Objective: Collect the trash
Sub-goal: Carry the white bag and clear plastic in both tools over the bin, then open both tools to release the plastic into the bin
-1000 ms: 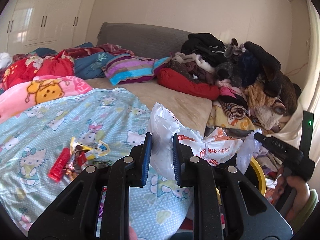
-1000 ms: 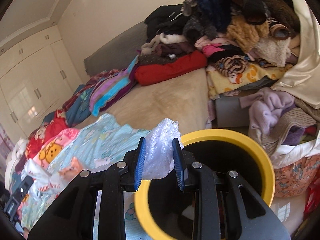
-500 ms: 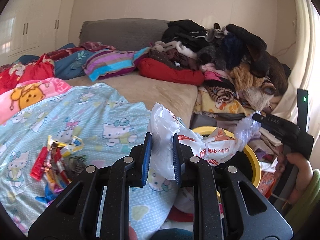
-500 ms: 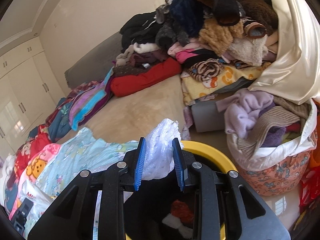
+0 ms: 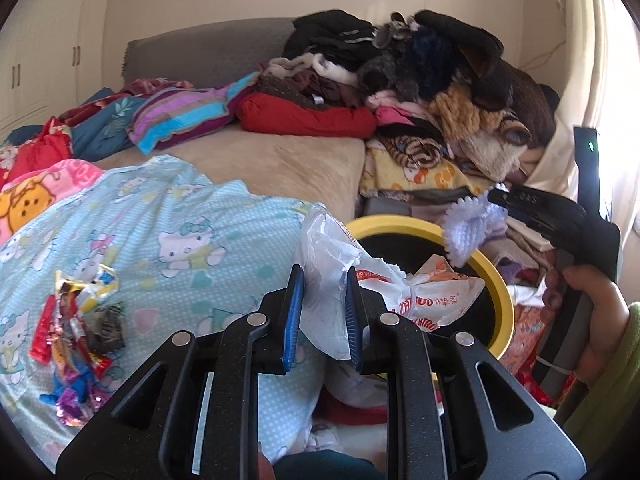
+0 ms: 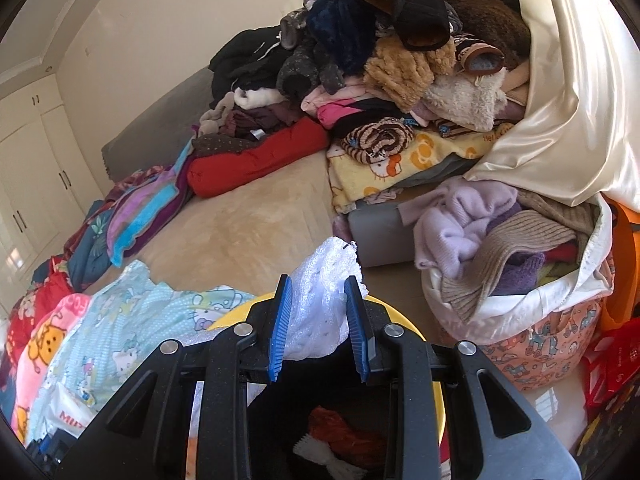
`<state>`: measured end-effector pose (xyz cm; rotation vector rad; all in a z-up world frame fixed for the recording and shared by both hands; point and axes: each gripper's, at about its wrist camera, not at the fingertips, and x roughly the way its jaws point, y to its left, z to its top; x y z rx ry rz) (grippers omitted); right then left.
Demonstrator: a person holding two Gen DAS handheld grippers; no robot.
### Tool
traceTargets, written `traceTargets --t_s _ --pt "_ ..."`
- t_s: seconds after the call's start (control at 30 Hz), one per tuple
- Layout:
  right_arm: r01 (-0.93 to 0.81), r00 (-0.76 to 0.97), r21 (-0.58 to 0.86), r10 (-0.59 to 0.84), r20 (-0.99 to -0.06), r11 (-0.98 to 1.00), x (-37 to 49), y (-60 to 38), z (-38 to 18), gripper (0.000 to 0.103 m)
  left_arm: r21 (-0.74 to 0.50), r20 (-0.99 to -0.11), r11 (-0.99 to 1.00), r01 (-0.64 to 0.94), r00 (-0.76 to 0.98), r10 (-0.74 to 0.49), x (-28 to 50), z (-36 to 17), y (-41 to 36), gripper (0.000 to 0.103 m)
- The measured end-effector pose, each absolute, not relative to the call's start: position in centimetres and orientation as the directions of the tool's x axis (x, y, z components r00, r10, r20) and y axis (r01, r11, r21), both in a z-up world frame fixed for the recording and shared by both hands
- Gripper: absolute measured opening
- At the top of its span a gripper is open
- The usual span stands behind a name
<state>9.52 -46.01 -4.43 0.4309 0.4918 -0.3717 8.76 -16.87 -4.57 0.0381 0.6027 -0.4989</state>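
Left wrist view: the left gripper (image 5: 322, 316) has its blue pads pinched on a crumpled white plastic bag (image 5: 360, 280) with orange print. The bag rises between the two fingers and spills rightward over the mouth of a yellow-rimmed bin (image 5: 498, 292), which stands just beside the bed. To the right, a person's hand (image 5: 592, 312) holds the right gripper (image 5: 494, 200), whose tip carries a piece of white foam wrap (image 5: 466, 232) above the bin's far rim. A small heap of candy wrappers (image 5: 76, 328) lies on the light blue cartoon blanket (image 5: 168, 232), well apart from both grippers.

Right wrist view: the right gripper's fingers (image 6: 280, 328) stand narrow, pressed on the foam wrap (image 6: 320, 300), which fills the gap and sticks out above the tips. Directly below sits the bin (image 6: 236, 314), with red and white scraps (image 6: 340, 440) inside. A basket of clothes (image 6: 540, 340) stands to the right, and a pile of clothes (image 6: 380, 60) covers the far end of the bed.
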Motion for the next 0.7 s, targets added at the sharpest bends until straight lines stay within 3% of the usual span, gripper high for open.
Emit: traceTargets --t_s 0.3,0.57,0.6,0.67,0.7 --pt "0.46 0.798 0.27 -0.261 -0.543 0.846 10.0 -46.6 -6.1 0.027 -0.094 -0.597 0.844 0.528 0.648 -0.473 8.6 -6.5 -20.3 0.014" --pt "0.448 0.801 0.281 -0.241 -0.549 0.849 10.5 -47.0 -6.8 0.038 -0.116 -0.609 0.82 0.561 0.612 -0.504 8.9 -7.0 -22.1 0.019" --pt "0.446 0.8 0.285 -0.236 -0.551 0.848 10.5 -47.1 -6.9 0.039 -0.124 -0.606 0.816 0.565 0.608 -0.513 9.0 -7.0 -22.1 0.026" --pt "0.445 0.8 0.3 -0.224 -0.556 0.844 10.5 -47.3 -7.0 0.043 -0.142 -0.602 0.81 0.569 0.6 -0.527 9.2 -7.0 -22.1 0.056" --pt "0.447 0.799 0.302 -0.223 -0.558 0.842 10.6 -47.4 -7.1 0.043 -0.157 -0.594 0.806 0.571 0.597 -0.539 9.2 -6.9 -22.0 0.06"
